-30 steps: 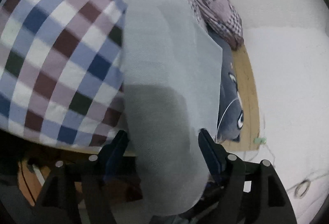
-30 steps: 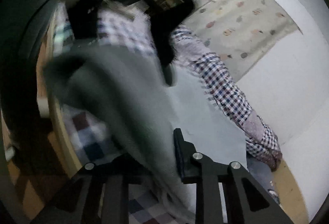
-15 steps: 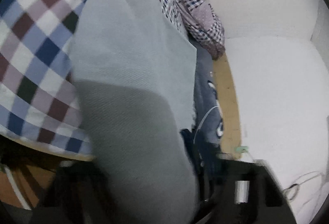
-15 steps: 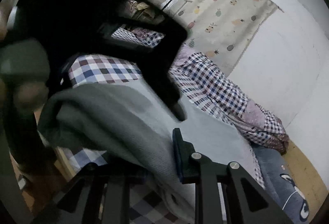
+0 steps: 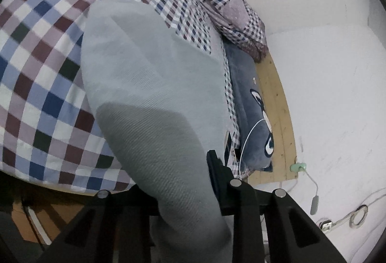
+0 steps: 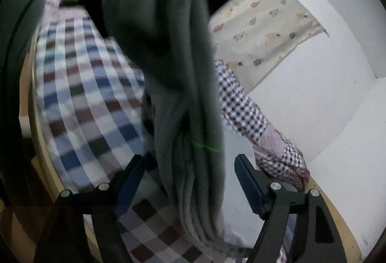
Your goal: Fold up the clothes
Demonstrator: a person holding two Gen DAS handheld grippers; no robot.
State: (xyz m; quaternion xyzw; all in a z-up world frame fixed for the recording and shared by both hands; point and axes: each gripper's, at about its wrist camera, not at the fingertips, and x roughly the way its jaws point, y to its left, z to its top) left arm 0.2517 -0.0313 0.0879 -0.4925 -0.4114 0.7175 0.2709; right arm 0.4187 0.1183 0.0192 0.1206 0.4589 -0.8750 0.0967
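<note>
Tilting downward, left gripper (image 5: 183,166) jaws closing on grey garment (image 5: 154,84), right gripper (image 6: 190,181) jaws opening around it.

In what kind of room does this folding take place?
Probably a bedroom at home: a bed with a checked sheet on a wooden frame, a grey cushion by the white wall, and a fruit-print curtain.

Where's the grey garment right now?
Grey garment lies over the checked bedsheet, its near end running between the closing left tongs; right view shows it hanging between opening right tongs.
</note>
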